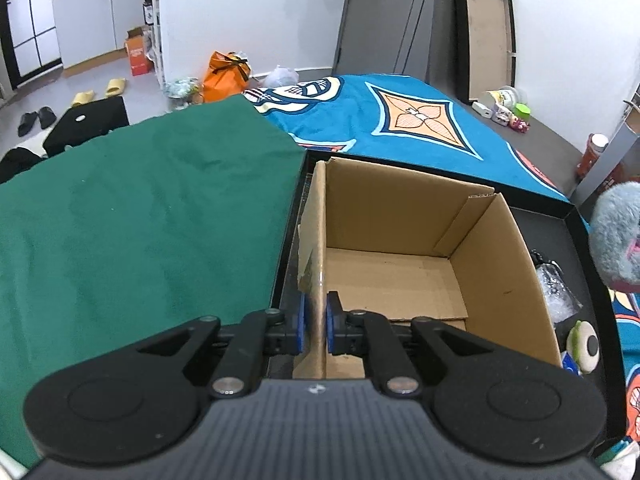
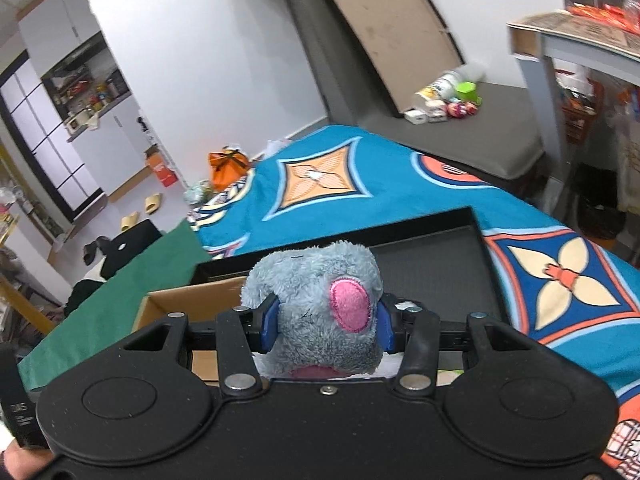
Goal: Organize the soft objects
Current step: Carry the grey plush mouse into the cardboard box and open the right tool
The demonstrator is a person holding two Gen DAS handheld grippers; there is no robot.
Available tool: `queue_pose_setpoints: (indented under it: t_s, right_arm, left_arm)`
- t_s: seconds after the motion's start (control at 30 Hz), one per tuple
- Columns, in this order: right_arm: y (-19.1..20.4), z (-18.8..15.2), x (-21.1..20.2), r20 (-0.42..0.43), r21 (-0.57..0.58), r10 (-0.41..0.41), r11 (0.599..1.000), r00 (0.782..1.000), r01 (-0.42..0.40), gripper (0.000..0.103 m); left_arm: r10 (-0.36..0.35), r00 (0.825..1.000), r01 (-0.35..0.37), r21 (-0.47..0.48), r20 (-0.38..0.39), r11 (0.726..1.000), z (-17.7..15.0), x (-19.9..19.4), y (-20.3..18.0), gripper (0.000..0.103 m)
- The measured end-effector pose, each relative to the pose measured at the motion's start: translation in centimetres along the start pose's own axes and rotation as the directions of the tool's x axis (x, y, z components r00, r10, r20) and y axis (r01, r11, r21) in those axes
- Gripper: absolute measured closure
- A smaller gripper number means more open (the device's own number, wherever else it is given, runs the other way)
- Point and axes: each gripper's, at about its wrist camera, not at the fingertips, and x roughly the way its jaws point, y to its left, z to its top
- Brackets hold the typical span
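Left wrist view: my left gripper (image 1: 315, 322) pinches the cardboard box (image 1: 400, 276) wall.
Right gripper (image 2: 326, 322): I clamp the grey plush toy (image 2: 320, 304), above the box.

Counts, both wrist views:

- Cardboard box (image 1: 400, 276): one, open-topped, nothing inside.
- Black tray (image 2: 440, 264): one, shallow, holding the box.
- Grey plush toy (image 2: 320, 312) with pink patch: one.
- Green-and-white plush with a black eye (image 1: 583, 344): one, near right corner of the tray.
- Crumpled clear plastic bag (image 1: 556, 288): one, in the tray right of the box.
- Cloths: two, one plain green cloth (image 1: 140, 216) on the left, one blue patterned blanket (image 1: 400, 120) far and right.
- Yellow slippers (image 1: 100, 92): two, on the far floor.
- Black slippers (image 1: 36, 120): two, left of the yellow pair.
- Orange bag (image 1: 226, 76): one, far floor.
- Tongs: two sets, one per view.
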Motion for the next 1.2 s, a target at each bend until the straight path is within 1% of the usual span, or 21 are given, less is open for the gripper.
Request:
queue_pose_setpoints:
  t_s: [0.17,0.4,0.6,0.77,0.9,0.97,1.2]
  right_arm:
    - [2.6,-0.6,0.1,0.007,-0.022,0.041,0.999,0.999,-0.041,0.057]
    - [6.0,-1.7,0.8,-0.012,-0.074,0.056,0.996,0.998,-0.057,0.057]
    - [8.5,-2.9,1.2,-0.024,-0.123,0.056,0.991,0.998,-0.059,0.057]
    - [9.7,-3.7,1.7,-0.035,-0.133,0.037,0.99,0.999,-0.042,0.057]
    - [10.5,-4.3,2.1,-0.041,-0.129,0.03,0.991,0.999,-0.035,0.057]
    - [10.7,-4.4,2.5,-0.047,-0.118,0.029,0.992,0.998,-0.034,0.056]
    - [11.6,-4.9,3.5,-0.041,-0.098,0.014,0.995,0.999,-0.018,0.056]
  left_arm:
    - [-0.033,0.999,0.033,0.019,-0.005,0.999,0.2,0.1,0.3,0.093]
    - [-0.075,0.997,0.075,0.023,-0.007,0.997,-0.1,0.2,0.4,0.093]
    - [-0.084,0.996,0.084,-0.022,-0.017,0.996,-0.5,0.1,0.9,0.092]
    - [-0.081,0.997,0.08,-0.047,-0.014,0.996,-1.2,-0.4,1.1,0.092]
    - [-0.086,0.996,0.084,-0.052,-0.038,0.995,-1.8,-0.7,1.2,0.091]
    - [-0.091,0.995,0.088,-0.071,-0.049,0.994,-2.2,-0.9,1.4,0.091]
    - [-0.1,0.995,0.097,-0.108,-0.027,0.989,-3.1,-1.4,2.0,0.091]
